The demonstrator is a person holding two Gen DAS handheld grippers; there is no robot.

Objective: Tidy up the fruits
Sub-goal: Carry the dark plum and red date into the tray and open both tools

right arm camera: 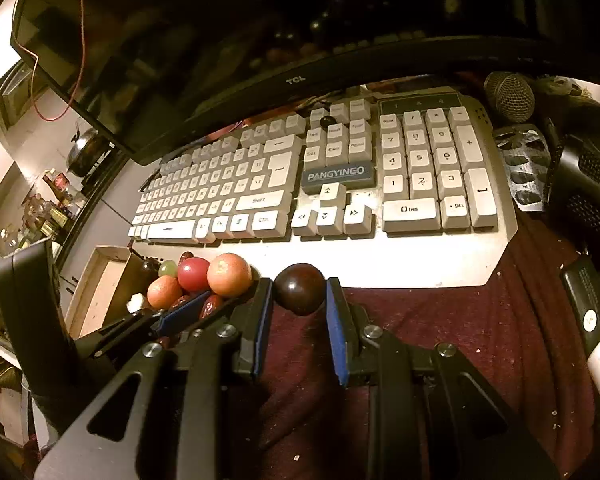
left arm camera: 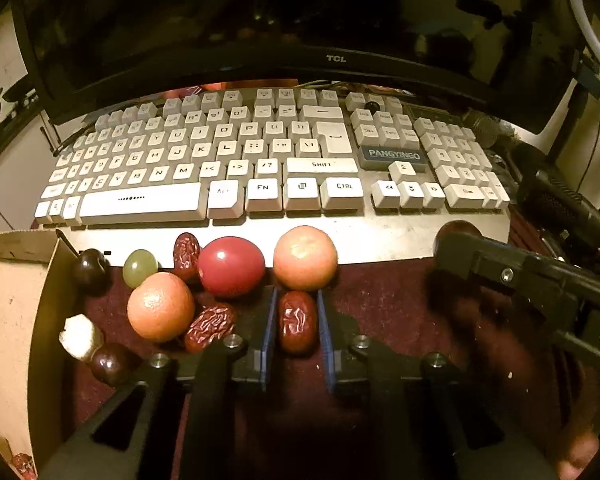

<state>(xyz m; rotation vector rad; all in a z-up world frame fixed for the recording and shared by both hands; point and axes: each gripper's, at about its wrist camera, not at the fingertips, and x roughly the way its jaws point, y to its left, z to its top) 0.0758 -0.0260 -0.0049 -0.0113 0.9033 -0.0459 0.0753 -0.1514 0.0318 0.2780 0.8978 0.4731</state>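
Maroon cloth on the tabletop (left arm camera: 380,304) holding nearly all the fruit loose: two oranges (left arm camera: 161,306), red fruit (left arm camera: 231,266), green grape (left arm camera: 140,268), dark cherries (left arm camera: 92,271), wrinkled dates (left arm camera: 211,326), clustered just right of the cardboard box (left arm camera: 8,320), which looks near empty, so barely started. Left tool (left arm camera: 297,326) clenched on a red date (left arm camera: 297,326) low over the cloth; right tool (right arm camera: 300,304) clamped on a dark round fruit (right arm camera: 300,289) by the keyboard (left arm camera: 260,160) edge. Tight quarters: keyboard directly behind the pile, monitor (left arm camera: 260,20) overhead, microphone (right arm camera: 510,96) far right.

Beyond the tongs we see a white keyboard (left arm camera: 236,168) on a maroon cloth (right arm camera: 440,340), a dark TCL monitor (left arm camera: 260,20) behind it, and microphones (right arm camera: 510,96) at far right.
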